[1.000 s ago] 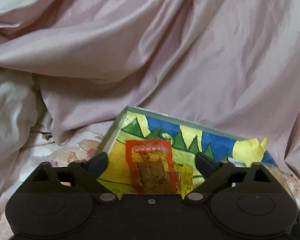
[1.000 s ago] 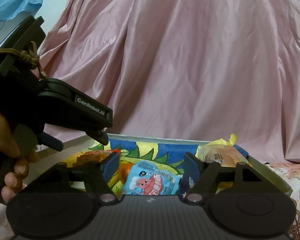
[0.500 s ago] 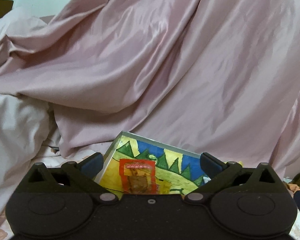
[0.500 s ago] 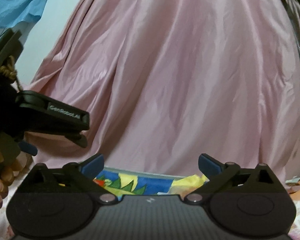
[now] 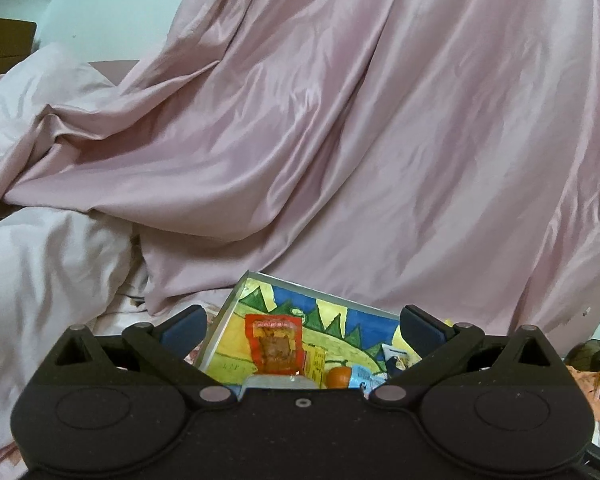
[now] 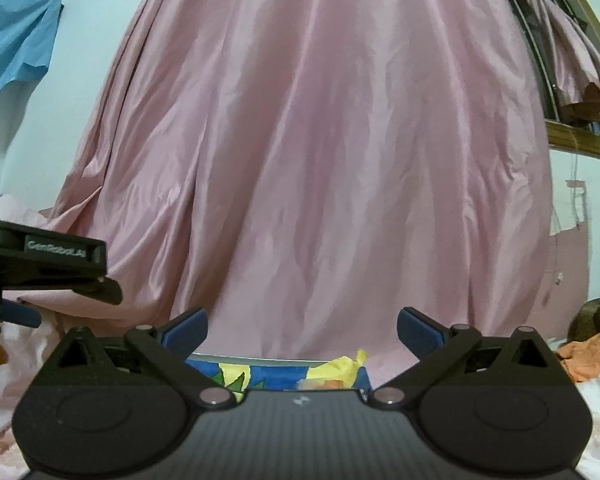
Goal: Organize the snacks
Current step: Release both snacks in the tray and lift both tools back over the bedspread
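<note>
A: Both hand-held grippers, left (image 5: 302,330) and right (image 6: 302,330), are spread wide, grasping nothing?

B: Yes. The snacks, like the red packet (image 5: 274,342), lie in the painted tray (image 5: 340,320) on the bed, probably so they stay gathered.

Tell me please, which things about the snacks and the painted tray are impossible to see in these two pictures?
- Left wrist view: the near part of the tray and the lower ends of the red snack packet and the blue packet, hidden by the gripper body.
- Right wrist view: almost the whole tray; only its far edge shows above the gripper body.
- Print on the packets: too small to read.
</note>
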Motion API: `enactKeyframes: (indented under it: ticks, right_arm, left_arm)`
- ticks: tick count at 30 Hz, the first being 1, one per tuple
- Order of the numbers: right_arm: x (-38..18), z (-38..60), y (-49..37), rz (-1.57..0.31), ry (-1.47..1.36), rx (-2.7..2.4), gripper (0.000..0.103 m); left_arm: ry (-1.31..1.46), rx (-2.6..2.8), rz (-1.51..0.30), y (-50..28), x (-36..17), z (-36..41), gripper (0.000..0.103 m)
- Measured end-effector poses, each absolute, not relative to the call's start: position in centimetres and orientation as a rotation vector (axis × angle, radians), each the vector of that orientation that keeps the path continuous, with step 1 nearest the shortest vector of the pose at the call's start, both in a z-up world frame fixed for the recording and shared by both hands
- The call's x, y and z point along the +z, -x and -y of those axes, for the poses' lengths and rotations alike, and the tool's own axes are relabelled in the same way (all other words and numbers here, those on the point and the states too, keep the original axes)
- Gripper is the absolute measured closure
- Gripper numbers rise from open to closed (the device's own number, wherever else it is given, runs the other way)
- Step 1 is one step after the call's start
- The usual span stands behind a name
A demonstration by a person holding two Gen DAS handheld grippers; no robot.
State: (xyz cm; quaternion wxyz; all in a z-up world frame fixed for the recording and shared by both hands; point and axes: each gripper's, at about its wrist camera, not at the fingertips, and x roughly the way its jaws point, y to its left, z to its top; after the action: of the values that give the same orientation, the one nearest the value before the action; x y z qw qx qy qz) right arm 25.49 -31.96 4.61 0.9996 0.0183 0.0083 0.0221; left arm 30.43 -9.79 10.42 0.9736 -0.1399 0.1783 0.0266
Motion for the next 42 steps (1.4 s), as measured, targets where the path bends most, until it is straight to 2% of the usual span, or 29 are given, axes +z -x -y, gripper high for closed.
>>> enactKeyframes:
  ticks: [11,21,42]
  right_arm:
    - [4.8,33.1,-20.6,-0.038,-0.026,0.011,0.0]
    - [3.8,33.9,-17.6,-0.092,-0.034,-0.011,0.0]
    - [-1.1,32.8,-13.9,-0.394,0.133,0.046,0.0]
  left_arm:
    - [0.26,0.059,-0.391,-25.8,9.0,9.2,0.001]
    - [0.214,0.036,-0.433,-22.2,5.7,8.0,0.001]
    - [0.082,-0.103,-0.643,-17.2,-2.9,8.0,0.001]
